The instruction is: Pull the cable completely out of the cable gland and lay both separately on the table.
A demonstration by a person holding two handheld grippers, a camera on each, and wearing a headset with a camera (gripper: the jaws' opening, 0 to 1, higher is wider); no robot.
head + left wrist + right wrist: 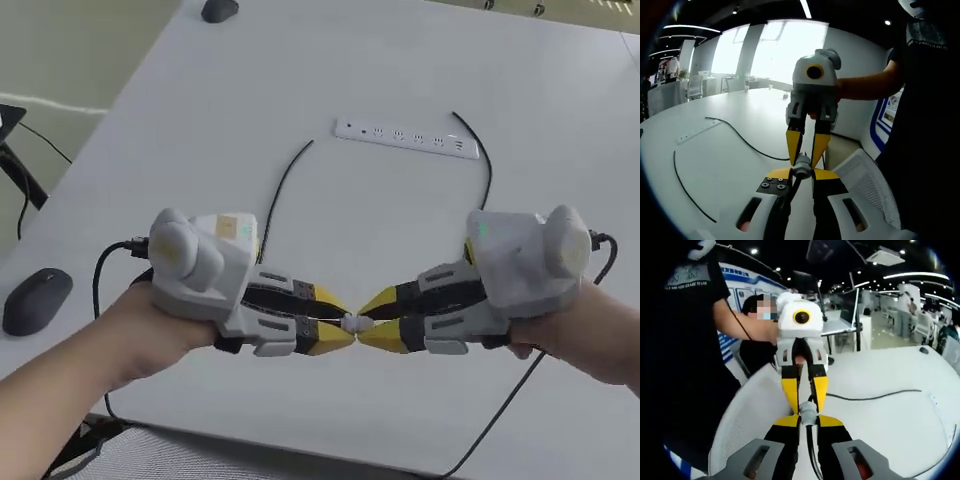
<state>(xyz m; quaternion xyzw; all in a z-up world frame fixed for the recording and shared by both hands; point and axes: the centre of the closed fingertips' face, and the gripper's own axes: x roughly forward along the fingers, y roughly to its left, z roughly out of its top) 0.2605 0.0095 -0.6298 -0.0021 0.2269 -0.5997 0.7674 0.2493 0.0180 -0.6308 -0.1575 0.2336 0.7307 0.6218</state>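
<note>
My left gripper [342, 322] and right gripper [364, 322] meet tip to tip above the white table [400, 60], jaws pinched narrow on the small grey plastic cable gland [353, 324]. A thin black cable [809, 440] trails between my right jaws.

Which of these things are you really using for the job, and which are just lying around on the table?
For the job:
- cable gland
- black cable
- left gripper
- right gripper

Just lying about:
- power strip
- computer mouse
- second mouse at the far edge
</note>
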